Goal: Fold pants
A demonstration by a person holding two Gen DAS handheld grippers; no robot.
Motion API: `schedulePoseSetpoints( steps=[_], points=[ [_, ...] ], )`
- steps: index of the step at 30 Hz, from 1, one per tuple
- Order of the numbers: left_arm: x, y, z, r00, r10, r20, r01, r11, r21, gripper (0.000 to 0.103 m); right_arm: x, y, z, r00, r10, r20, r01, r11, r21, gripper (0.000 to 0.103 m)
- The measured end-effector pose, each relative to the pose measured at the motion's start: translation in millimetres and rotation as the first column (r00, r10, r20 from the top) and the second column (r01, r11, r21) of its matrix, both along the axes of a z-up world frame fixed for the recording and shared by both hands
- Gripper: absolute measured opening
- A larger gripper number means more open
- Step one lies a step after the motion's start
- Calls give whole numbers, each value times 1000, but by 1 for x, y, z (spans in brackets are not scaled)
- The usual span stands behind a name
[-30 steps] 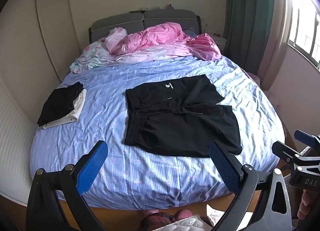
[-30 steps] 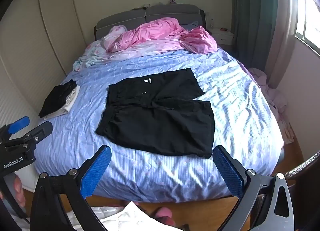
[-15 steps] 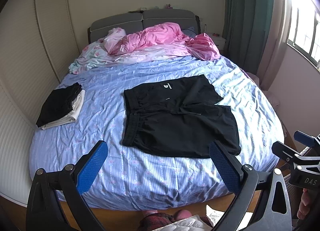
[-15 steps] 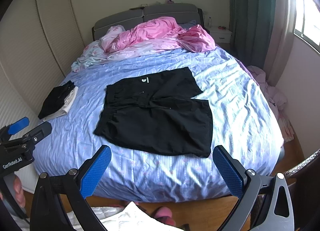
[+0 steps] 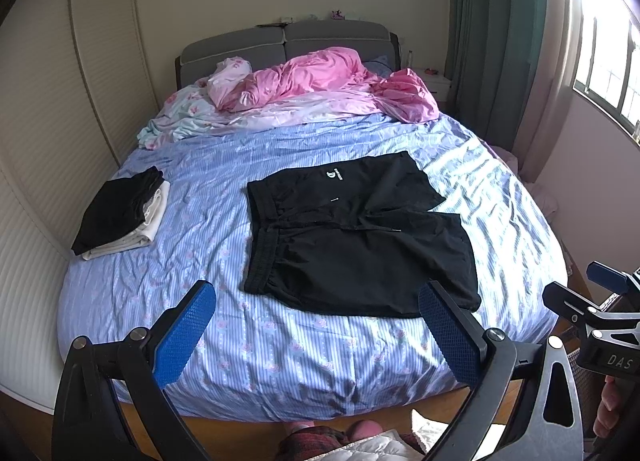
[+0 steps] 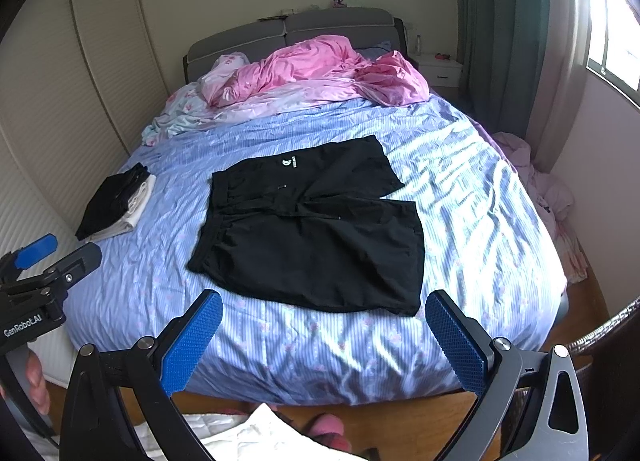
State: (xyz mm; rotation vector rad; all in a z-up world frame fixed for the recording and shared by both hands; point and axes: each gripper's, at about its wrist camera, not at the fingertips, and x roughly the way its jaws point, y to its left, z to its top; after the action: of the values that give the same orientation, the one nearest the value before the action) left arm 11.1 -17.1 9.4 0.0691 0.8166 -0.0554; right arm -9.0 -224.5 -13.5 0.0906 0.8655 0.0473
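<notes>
Black shorts (image 5: 356, 237): spread flat at centre frame on the bed, waistband toward frame left, legs toward frame right; small white logo on the upper leg; upper leg angled away from the lower one.
Bed sheet (image 5: 208, 221): blue striped, wrinkled, covers the mattress under the shorts.
Left gripper (image 5: 316, 335): bottom of frame, blue pads wide apart, nothing between them; clear of the shorts, short of the bed's near edge.
Right gripper (image 6: 324, 335): bottom of frame, blue pads spread wide, empty; not touching the shorts.
Folded stack (image 5: 120, 217): left of frame on the sheet, black garment on top of a white one, well apart from the shorts.
Pink bedding (image 5: 320, 81): bunched at upper centre, against the grey headboard (image 5: 288, 41).
Curtain (image 5: 496, 41): green, upper right, beside the window.
Wardrobe doors (image 5: 60, 109): cream, along frame left.
</notes>
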Motion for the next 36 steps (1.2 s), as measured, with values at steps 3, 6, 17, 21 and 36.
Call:
schedulePoseSetpoints(
  steps=[3,6,17,21,36],
  points=[
    [1,-1,1,1000,0,0,0,1000,1,103,0,0,0,1000,0,-2,0,1000,1,103],
    [1,-1,1,1000,-1,0,1,1000,0,103,0,1,0,1000,-1,-2,1,1000,1,103],
    [1,-2,0,1000,-2,2,2,1000,0,103,0,0,0,1000,-2,-1,2,1000,1,103],
    [2,-2,0,1000,-2,-3,2,1000,-3,103,1,0,-1,1000,-1,-1,1,1000,1,103],
    [5,-4,-2,1000,-1,-10,1,1000,-7,103,1,3,1,1000,-3,-3,3,1000,4,103]
  ],
)
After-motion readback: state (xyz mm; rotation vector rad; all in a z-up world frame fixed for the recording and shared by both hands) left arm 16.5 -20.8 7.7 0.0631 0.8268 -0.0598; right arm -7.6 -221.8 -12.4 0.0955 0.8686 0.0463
